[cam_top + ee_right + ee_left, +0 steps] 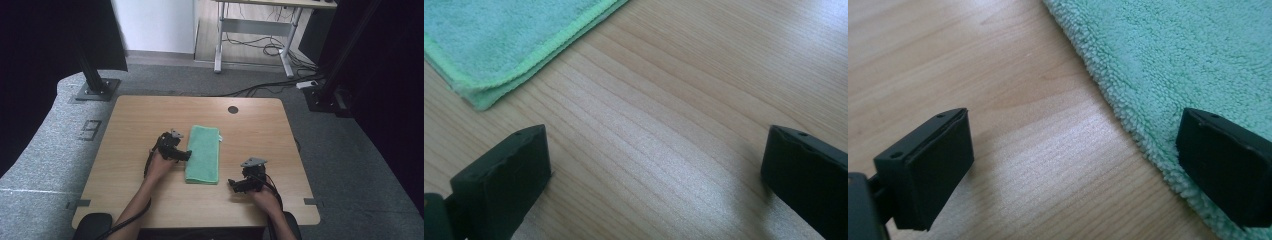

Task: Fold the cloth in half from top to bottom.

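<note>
Folded green towel (203, 154) flat mid-bench (140, 115), both tongs apart and empty.

Left tongs (187, 155) at towel's left long edge, wide apart: in the left gripper view one jaw over the pile (1178, 55), the other over bare wood, edge between them. Right tongs (233, 185) well off the towel's near right corner, wide apart over bare wood; that corner (476, 97) up-left in the right gripper view, layers stacked. Likely next: grab the left edge for another fold. Drop low, bite all layers, not just the top one. Close fully before lifting. Bring right tongs in to pin or grab the near corner so the stack doesn't slide.
</note>
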The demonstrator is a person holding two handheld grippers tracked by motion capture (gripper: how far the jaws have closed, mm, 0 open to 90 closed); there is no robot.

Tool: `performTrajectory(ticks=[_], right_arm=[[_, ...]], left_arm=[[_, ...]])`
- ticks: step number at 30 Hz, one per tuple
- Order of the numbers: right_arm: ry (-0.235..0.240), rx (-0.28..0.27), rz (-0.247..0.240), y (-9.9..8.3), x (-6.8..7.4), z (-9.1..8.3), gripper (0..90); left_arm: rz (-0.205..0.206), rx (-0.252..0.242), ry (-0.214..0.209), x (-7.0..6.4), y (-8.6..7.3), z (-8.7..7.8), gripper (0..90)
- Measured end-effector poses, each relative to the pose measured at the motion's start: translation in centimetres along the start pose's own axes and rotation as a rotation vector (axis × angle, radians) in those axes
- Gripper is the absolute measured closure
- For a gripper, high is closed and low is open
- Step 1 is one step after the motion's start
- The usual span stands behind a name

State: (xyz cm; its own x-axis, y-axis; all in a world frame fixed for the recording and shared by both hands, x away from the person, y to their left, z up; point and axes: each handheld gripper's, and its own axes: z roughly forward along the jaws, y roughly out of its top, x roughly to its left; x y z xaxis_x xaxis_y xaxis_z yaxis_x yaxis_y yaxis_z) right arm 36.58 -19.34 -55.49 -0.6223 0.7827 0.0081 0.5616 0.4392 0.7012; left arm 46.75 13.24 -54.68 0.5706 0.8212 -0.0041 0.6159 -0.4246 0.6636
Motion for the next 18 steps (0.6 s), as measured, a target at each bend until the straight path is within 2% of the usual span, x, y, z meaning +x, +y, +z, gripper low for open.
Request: performTrajectory(ticks=[1,5,10,18], right_arm=[[-0.002,0.003,0.001,0.1,0.0,0.0,0.0],[0.020,0.002,0.005,0.7,0.4,0.3,0.0],[0.043,-0.031,-0.019,2.5,1.3,0.7,0.0],[0.053,-0.017,-0.049,4.7,2.4,3.1,0.0]], left_arm=[[-0.013,0.003,-0.011,0.2,-0.1,0.0,2.8],[-0.002,0.002,-0.018,0.2,-0.1,0.0,2.7],[-0.001,-0.010,-0.023,0.1,-0.4,-0.1,2.7],[0.013,-0.007,-0.027,-0.1,-0.8,-0.4,2.7]])
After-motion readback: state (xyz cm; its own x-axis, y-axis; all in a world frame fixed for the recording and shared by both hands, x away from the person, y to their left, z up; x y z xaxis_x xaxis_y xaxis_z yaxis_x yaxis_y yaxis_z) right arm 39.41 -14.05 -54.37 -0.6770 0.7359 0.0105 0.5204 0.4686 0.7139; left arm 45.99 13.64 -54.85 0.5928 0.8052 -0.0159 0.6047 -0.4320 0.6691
